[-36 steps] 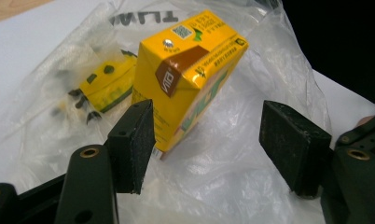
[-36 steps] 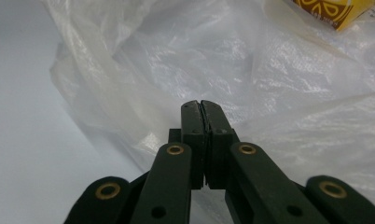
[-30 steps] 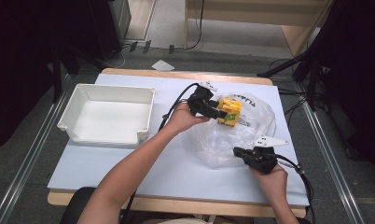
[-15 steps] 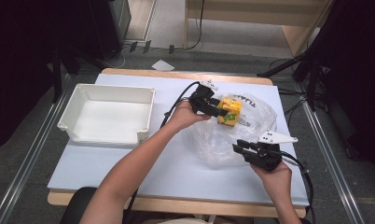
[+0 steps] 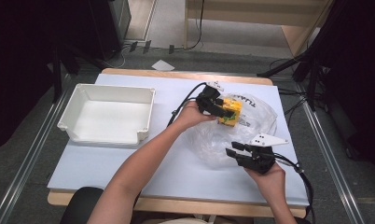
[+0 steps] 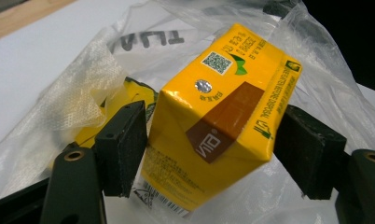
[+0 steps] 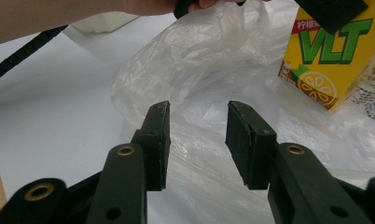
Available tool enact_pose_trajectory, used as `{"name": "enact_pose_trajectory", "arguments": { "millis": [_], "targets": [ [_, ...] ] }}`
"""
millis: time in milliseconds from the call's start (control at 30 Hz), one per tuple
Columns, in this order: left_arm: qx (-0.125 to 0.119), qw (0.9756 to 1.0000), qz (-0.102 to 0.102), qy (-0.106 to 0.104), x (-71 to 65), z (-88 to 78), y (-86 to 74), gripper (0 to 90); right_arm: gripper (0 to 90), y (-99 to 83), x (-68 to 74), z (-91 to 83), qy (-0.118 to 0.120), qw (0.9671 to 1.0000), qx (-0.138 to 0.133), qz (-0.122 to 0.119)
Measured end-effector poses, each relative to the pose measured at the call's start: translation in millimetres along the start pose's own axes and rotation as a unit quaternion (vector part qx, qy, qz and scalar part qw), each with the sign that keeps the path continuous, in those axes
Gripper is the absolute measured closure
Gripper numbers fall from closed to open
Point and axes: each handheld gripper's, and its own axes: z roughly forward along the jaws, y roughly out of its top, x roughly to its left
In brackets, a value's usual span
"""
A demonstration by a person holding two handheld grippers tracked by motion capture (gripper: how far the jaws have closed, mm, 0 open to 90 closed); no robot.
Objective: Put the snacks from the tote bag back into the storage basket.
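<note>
A yellow drink carton [image 5: 232, 110] hangs tilted over a crumpled clear plastic bag [image 5: 258, 123] at the table's right. My left gripper [image 5: 221, 111] is shut on it. In the left gripper view both pads [image 6: 125, 144] touch the sides of the carton [image 6: 218, 116], though the jaws have just been opening a little. My right gripper [image 5: 232, 149] sits at the near edge of the bag. Its jaws have just been opening and now stand open. In the right gripper view, the right gripper [image 7: 197, 135] has nothing pinched, and the bag [image 7: 204, 60] lies beyond, with the carton [image 7: 335, 60] at upper right.
An empty white tray [image 5: 106, 95] stands at the table's left. The pale table top [image 5: 176, 177] runs bare between the tray and the bag. Black cables trail from both grippers. The floor and dark stands surround the table.
The right gripper's jaws have parted and it has lifted slightly at the bag's near edge. The left hand has shifted a little, lower over the bag, with the carton.
</note>
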Motion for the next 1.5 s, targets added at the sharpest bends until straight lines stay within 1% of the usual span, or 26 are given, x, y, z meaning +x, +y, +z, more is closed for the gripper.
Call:
{"name": "enact_pose_trajectory", "arguments": {
  "millis": [67, 133, 200, 267, 300, 333, 400, 533, 633, 700, 767, 800, 833, 1000, 1133, 1200, 1267, 1300, 1333, 1400, 1433, 1467, 1500],
  "targets": [
    [0.003, 0.9999, 0.013, 0.002, -0.9, 3.4, 0.9, 28.7, 60.6, -0.9, 0.2, 1.6, 0.001, 1.0, 0.003, -0.004],
    [0.004, 0.9999, 0.014, 0.0, -0.9, 5.5, 1.5, 28.3, 60.4, -1.7, 0.8, 2.9, 0.0, 1.0, 0.006, -0.004],
    [0.003, 1.0, 0.008, -0.004, -0.1, 7.0, 1.2, 29.3, 60.2, -2.5, 0.7, 4.2, -0.001, 0.9999, 0.009, -0.007],
    [0.004, 1.0, 0.008, -0.004, -0.2, 8.0, 0.9, 30.3, 60.1, -3.5, -0.1, 5.6, -0.002, 0.9999, 0.013, -0.01],
    [0.009, 0.9999, 0.013, 0.001, -1.7, 9.3, 0.7, 30.8, 60.1, -4.0, -0.5, 6.2, -0.002, 0.9998, 0.017, -0.01],
    [0.008, 0.9999, 0.015, 0.003, -2.2, 9.8, 0.4, 31.1, 60.1, -4.4, -0.5, 6.6, -0.003, 0.9998, 0.019, -0.01],
    [0.007, 0.9999, 0.014, 0.005, -2.5, 9.9, -0.4, 32.4, 60.1, -4.5, -0.3, 6.9, -0.002, 0.9998, 0.017, -0.01],
    [0.009, 0.9999, 0.01, 0.005, -2.1, 8.7, -2.1, 40.7, 60.1, -4.6, -1.2, 7.5, 0.0, 0.9998, 0.017, -0.007],
    [0.011, 0.9998, 0.012, 0.009, -3.6, 9.2, -2.4, 45.6, 60.2, -5.3, -1.8, 8.5, 0.0, 0.9998, 0.018, -0.006],
    [0.015, 0.9996, 0.019, 0.015, -4.6, 9.0, -2.3, 46.4, 60.1, -5.3, -1.9, 8.5, 0.001, 0.9998, 0.017, -0.005],
    [0.013, 0.9996, 0.021, 0.015, -5.1, 9.4, -2.5, 47.1, 60.2, -5.6, -2.3, 8.5, -0.001, 0.9999, 0.016, -0.006],
    [0.014, 0.9995, 0.023, 0.018, -5.9, 9.4, -2.4, 47.8, 60.2, -5.6, -2.3, 8.5, -0.001, 0.9999, 0.016, -0.006],
    [0.018, 0.999, 0.031, 0.026, -7.6, 9.1, -2.2, 48.2, 60.1, -6.5, -3.4, 9.1, 0.0, 0.9999, 0.014, -0.003],
    [0.021, 0.9983, 0.043, 0.035, -10.1, 8.5, -1.4, 50.5, 60.2, -7.9, -3.9, 10.1, 0.0, 0.9998, 0.018, -0.002],
    [0.028, 0.998, 0.041, 0.04, -11.4, 6.3, 0.2, 51.8, 60.2, -8.4, -4.0, 10.8, 0.002, 0.9999, 0.016, 0.0],
    [0.031, 0.9985, 0.029, 0.036, -11.5, 4.6, 1.3, 52.1, 60.2, -8.3, -4.3, 10.6, 0.001, 0.9999, 0.014, 0.001],
    [0.038, 0.9985, 0.026, 0.032, -11.9, 2.0, 2.4, 52.4, 60.1, -8.1, -4.7, 10.3, 0.002, 0.9999, 0.013, 0.003],
    [0.042, 0.9982, 0.025, 0.034, -13.1, -1.1, 3.9, 52.5, 60.1, -8.1, -4.8, 10.3, 0.001, 0.9999, 0.013, 0.003],
    [0.042, 0.9982, 0.025, 0.034, -13.1, -1.1, 3.9, 52.6, 60.1, -8.1, -4.8, 10.3, 0.001, 0.9999, 0.013, 0.003],
    [0.042, 0.9984, 0.017, 0.033, -13.4, -5.1, 5.5, 52.6, 60.2, -8.2, -4.7, 10.5, 0.0, 0.9999, 0.013, 0.003],
    [0.042, 0.9984, 0.017, 0.035, -14.5, -10.6, 7.9, 52.7, 60.2, -8.3, -4.9, 10.9, -0.001, 0.9999, 0.013, 0.002],
    [0.042, 0.9984, 0.017, 0.035, -14.5, -10.6, 7.9, 52.7, 60.2, -8.3, -4.9, 10.9, -0.001, 0.9999, 0.013, 0.002],
    [0.04, 0.9984, 0.02, 0.035, -15.2, -14.0, 9.3, 52.7, 60.2, -8.4, -4.9, 11.0, -0.002, 0.9999, 0.015, 0.001]
  ]
}}
